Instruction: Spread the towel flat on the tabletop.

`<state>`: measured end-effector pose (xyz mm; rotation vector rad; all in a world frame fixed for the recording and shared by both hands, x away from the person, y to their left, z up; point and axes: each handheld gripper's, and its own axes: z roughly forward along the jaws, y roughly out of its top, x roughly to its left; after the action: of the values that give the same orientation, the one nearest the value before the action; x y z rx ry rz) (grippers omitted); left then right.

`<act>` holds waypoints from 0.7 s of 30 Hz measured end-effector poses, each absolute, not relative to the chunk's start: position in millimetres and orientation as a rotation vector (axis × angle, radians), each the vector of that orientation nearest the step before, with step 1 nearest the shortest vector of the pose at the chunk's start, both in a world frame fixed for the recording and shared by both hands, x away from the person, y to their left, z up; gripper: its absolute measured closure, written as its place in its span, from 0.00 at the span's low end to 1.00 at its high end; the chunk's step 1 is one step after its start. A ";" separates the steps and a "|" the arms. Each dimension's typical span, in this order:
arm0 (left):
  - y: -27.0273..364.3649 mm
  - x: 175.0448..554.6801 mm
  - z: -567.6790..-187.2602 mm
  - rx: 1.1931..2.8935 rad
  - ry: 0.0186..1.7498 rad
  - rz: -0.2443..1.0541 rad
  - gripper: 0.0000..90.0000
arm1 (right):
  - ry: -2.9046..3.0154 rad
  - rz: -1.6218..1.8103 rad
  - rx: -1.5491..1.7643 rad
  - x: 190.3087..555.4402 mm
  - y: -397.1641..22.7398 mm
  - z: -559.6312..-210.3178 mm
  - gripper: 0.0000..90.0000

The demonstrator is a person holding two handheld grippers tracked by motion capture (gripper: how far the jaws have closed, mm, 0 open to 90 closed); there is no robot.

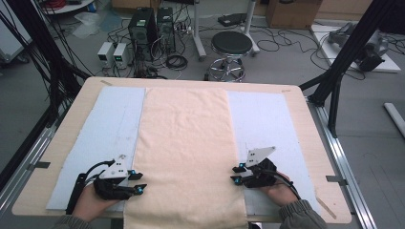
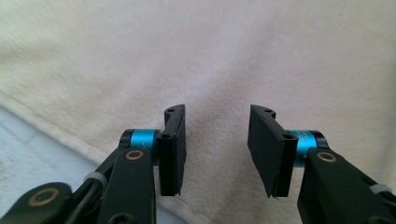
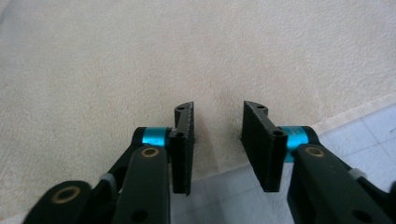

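We see a cream towel (image 1: 186, 152) spread flat down the middle of the bench (image 1: 305, 114), its near end hanging over the front edge. At the towel's left edge the left gripper (image 1: 138, 182) has its jaws released, nothing between them; at the right edge the right gripper (image 1: 235, 174) likewise stands parted and empty. We judge the laying-out done and any folding not yet begun.

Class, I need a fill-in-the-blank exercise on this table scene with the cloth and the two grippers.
1. The cream cloth lies on a pale ____ mat.
2. The left gripper has its jaws ____, with nothing between them.
3. The right gripper is at the cloth's ____ edge.
4. Beyond the table stands a round black ____.

Missing words: blue; open; right; stool
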<state>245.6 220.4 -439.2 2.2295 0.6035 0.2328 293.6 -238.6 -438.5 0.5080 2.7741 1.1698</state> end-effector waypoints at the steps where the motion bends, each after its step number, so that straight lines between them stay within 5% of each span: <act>1: 220.7 245.3 -439.6 2.225 0.603 0.243 0.65 | 2.783 1.177 0.503 293.4 -238.8 -438.6 0.84; 5: 222.4 245.3 -439.1 2.217 0.614 0.235 0.79 | 2.790 1.165 0.471 290.1 -237.7 -437.4 0.98; 21: 224.8 227.0 -435.6 2.252 0.563 0.225 0.96 | 2.828 1.179 0.418 252.6 -240.5 -435.0 0.98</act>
<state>227.0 224.8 -435.6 2.2518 0.5634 0.2248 252.6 -240.5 -435.0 0.4181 2.8283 1.1791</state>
